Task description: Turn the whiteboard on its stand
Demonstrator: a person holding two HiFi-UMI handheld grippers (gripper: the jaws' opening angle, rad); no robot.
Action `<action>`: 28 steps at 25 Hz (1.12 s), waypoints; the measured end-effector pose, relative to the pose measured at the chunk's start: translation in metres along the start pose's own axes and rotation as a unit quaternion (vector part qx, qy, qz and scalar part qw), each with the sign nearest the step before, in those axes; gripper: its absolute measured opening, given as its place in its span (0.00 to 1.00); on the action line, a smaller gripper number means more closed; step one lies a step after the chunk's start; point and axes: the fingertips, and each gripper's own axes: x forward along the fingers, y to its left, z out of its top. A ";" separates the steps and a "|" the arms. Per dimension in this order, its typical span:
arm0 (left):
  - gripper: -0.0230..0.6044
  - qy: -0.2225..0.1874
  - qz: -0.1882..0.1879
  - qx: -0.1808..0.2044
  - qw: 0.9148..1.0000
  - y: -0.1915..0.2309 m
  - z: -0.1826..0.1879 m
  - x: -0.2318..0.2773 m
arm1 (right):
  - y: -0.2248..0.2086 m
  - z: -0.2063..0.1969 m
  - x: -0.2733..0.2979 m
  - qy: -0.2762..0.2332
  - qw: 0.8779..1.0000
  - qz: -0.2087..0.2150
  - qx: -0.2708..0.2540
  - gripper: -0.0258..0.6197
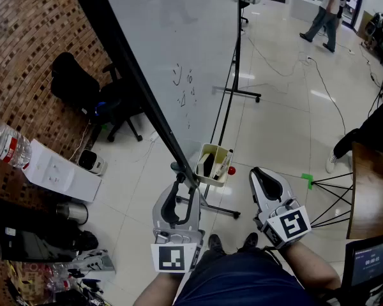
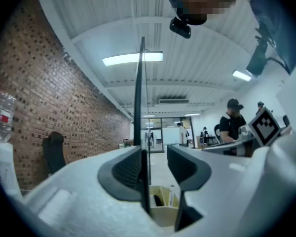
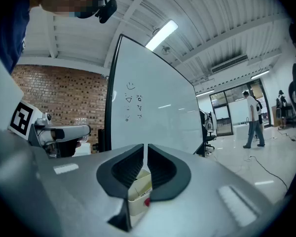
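Observation:
The big whiteboard [image 1: 179, 37] hangs tilted on its wheeled stand [image 1: 217, 208], with a few small marks on its face. Its black frame edge [image 2: 139, 93] runs down between the jaws of my left gripper [image 1: 182, 185], near the board's lower corner. In the left gripper view the edge lies against the left pad while the right pad stands clear, so my left gripper [image 2: 154, 154] is open around it. To the right of the board, my right gripper [image 1: 262, 173] hangs free in the air. Its jaws [image 3: 146, 154] are shut on nothing and face the whiteboard [image 3: 153, 102].
A beige marker box [image 1: 214, 164] hangs just beyond the grippers. A water bottle [image 1: 9, 144] on a white box [image 1: 57, 171] and a black chair [image 1: 76, 81] stand by the brick wall. A wooden table [image 1: 370, 183] is at right. Cables cross the floor; a person [image 1: 325, 11] walks far off.

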 end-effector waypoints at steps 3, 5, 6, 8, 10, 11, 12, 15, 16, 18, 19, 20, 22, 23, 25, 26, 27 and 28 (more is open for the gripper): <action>0.30 -0.003 0.007 -0.001 1.000 0.019 -0.006 0.007 | 0.014 -0.001 0.007 0.007 1.000 0.007 0.008 0.09; 0.33 0.015 -0.004 -0.002 1.000 0.023 -0.017 0.016 | 0.016 -0.004 0.011 0.002 1.000 0.001 0.000 0.09; 0.38 0.028 -0.011 -0.006 1.000 0.022 -0.023 0.022 | 0.017 -0.004 0.012 0.001 1.000 -0.002 -0.004 0.09; 0.44 0.046 -0.028 -0.015 0.998 0.019 -0.033 0.036 | 0.021 -0.004 0.014 0.005 1.000 -0.005 -0.005 0.09; 0.44 0.060 -0.039 -0.015 0.997 0.017 -0.042 0.047 | 0.025 -0.005 0.012 0.012 1.000 -0.009 0.001 0.09; 0.44 0.065 -0.043 -0.015 0.997 0.017 -0.046 0.053 | 0.025 -0.004 0.011 0.011 1.000 -0.014 0.003 0.09; 0.44 0.069 -0.046 -0.016 0.996 0.016 -0.049 0.059 | 0.024 -0.004 0.010 0.011 1.000 -0.019 0.006 0.09; 0.44 0.070 -0.062 -0.027 0.995 0.012 -0.055 0.075 | 0.019 -0.010 0.002 0.023 0.999 -0.038 -0.001 0.09; 0.44 0.065 -0.064 -0.035 0.995 0.012 -0.055 0.078 | 0.018 -0.012 -0.002 0.030 0.999 -0.044 -0.005 0.09; 0.44 0.056 -0.064 -0.046 0.995 0.015 -0.053 0.080 | 0.017 -0.013 -0.008 0.037 0.998 -0.055 -0.006 0.09; 0.43 0.053 -0.063 -0.047 0.995 0.016 -0.052 0.079 | 0.016 -0.013 -0.011 0.038 0.997 -0.061 -0.006 0.09; 0.42 0.052 -0.064 -0.046 0.996 0.016 -0.051 0.079 | 0.016 -0.013 -0.015 0.041 0.997 -0.064 -0.008 0.09; 0.34 0.051 -0.068 -0.036 0.996 0.012 -0.050 0.079 | 0.015 -0.015 -0.022 0.048 0.996 -0.069 -0.009 0.09; 0.30 0.052 -0.069 -0.028 0.996 0.010 -0.050 0.079 | 0.013 -0.015 -0.025 0.047 0.996 -0.075 -0.008 0.09; 0.29 0.055 -0.068 -0.012 0.996 0.008 -0.053 0.079 | 0.009 -0.016 -0.031 0.042 0.995 -0.085 0.000 0.09; 0.29 0.057 -0.068 -0.009 0.996 0.007 -0.053 0.079 | 0.009 -0.015 -0.032 0.041 0.995 -0.087 0.005 0.09; 0.29 0.059 -0.065 -0.011 0.996 0.007 -0.052 0.078 | 0.011 -0.014 -0.033 0.042 0.995 -0.087 0.011 0.09; 0.29 0.060 -0.063 -0.015 0.996 0.007 -0.050 0.077 | 0.013 -0.015 -0.034 0.045 0.995 -0.085 0.015 0.09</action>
